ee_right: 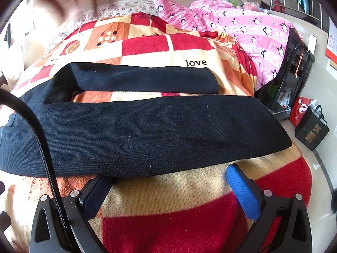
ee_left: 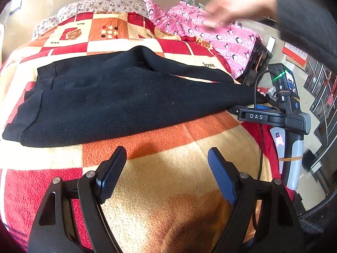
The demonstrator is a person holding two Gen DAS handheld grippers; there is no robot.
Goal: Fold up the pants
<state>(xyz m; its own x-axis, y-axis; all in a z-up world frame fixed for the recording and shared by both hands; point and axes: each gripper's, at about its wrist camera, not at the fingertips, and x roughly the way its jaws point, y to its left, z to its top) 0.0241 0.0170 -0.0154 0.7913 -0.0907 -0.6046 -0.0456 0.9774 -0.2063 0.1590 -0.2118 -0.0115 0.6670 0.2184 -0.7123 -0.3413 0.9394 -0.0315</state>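
Observation:
Black knit pants (ee_left: pixel 118 101) lie spread flat on a red, orange and cream checkered blanket (ee_left: pixel 168 168), waistband to the left, legs to the right. In the right wrist view the two legs (ee_right: pixel 147 135) lie apart, the far leg (ee_right: pixel 143 80) behind the near one. My left gripper (ee_left: pixel 167 158) is open and empty, just short of the pants' near edge. My right gripper (ee_right: pixel 168 175) is open and empty at the near leg's lower edge; its left fingertip touches the cloth. The right gripper's body (ee_left: pixel 273 116) rests on the bed by the leg ends.
A pink penguin quilt (ee_left: pixel 210 29) is bunched at the back right. A floral pillow (ee_left: pixel 101 5) lies at the head of the bed. A bare hand (ee_left: pixel 238 6) hovers, blurred, above the quilt. A black rack (ee_right: pixel 294 73) and bags (ee_right: pixel 311 130) stand off the bed's right edge.

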